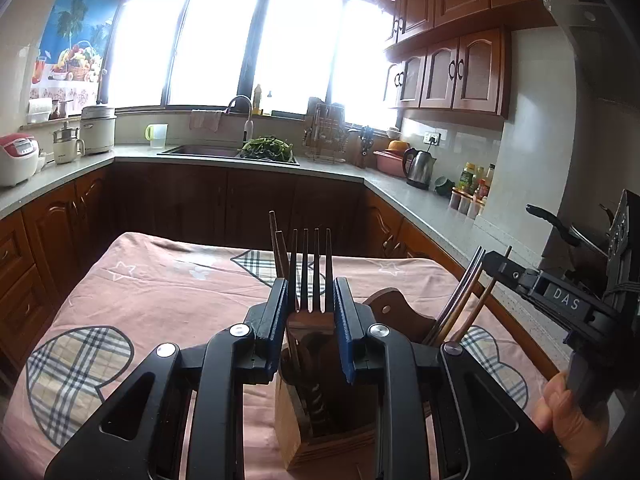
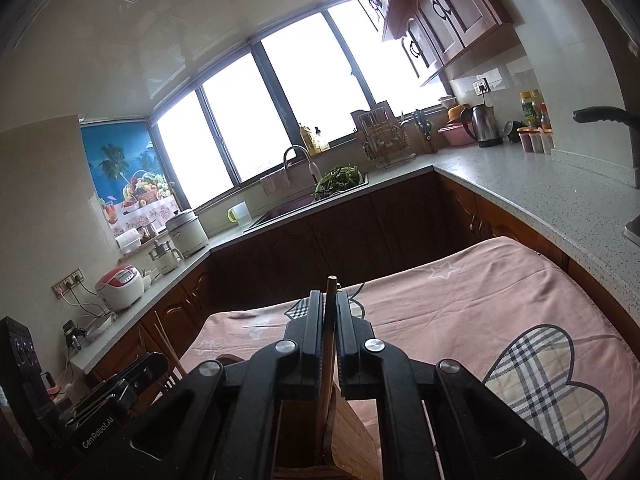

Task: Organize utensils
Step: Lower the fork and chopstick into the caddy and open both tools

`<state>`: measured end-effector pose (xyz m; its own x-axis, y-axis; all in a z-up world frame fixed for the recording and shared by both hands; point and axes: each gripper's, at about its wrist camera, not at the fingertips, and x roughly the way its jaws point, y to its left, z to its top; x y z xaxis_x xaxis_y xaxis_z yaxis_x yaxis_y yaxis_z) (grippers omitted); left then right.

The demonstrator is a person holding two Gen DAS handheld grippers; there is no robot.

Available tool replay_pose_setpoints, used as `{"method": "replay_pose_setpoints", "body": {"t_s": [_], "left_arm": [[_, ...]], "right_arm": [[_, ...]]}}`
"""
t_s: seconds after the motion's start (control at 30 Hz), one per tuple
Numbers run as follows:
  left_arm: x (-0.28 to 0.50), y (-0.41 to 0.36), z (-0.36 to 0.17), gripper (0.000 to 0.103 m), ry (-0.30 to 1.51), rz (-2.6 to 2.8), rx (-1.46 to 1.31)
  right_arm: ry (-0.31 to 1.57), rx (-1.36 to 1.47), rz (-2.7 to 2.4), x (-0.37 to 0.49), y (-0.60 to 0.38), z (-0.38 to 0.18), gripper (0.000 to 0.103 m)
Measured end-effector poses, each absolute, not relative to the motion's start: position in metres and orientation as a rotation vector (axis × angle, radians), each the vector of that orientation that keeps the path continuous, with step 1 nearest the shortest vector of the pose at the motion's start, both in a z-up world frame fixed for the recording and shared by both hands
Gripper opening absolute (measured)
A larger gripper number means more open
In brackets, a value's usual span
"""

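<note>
So, left gripper [image 1: 311,316] fingers apart around a fork [image 1: 311,276], maybe just touching it, tines up above the wooden holder [image 1: 320,420] on the pink tablecloth [image 1: 160,300], right gripper [image 2: 330,316] clamped on a chopstick [image 2: 329,344] standing in the same holder.

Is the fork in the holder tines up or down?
Tines up: the dark metal fork stands upright in the wooden utensil holder.

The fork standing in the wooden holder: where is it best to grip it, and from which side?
Grip the fork at its flat neck, just below the tines, coming from above. It stands upright in the wooden holder with tines up, and the left gripper already straddles that part.
</note>
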<state>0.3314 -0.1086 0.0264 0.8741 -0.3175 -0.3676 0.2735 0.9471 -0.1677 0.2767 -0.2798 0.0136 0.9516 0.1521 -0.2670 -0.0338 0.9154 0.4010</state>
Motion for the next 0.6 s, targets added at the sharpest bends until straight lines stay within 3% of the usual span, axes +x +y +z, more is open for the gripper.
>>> {"method": "replay_pose_setpoints", "body": {"t_s": [0.6], "left_arm": [[0.33,-0.095,0.007,0.021,0.46,-0.298,-0.188]], "right_arm": [[0.328,0.413,0.101,0.277,-0.276,0.003,0.005]]}}
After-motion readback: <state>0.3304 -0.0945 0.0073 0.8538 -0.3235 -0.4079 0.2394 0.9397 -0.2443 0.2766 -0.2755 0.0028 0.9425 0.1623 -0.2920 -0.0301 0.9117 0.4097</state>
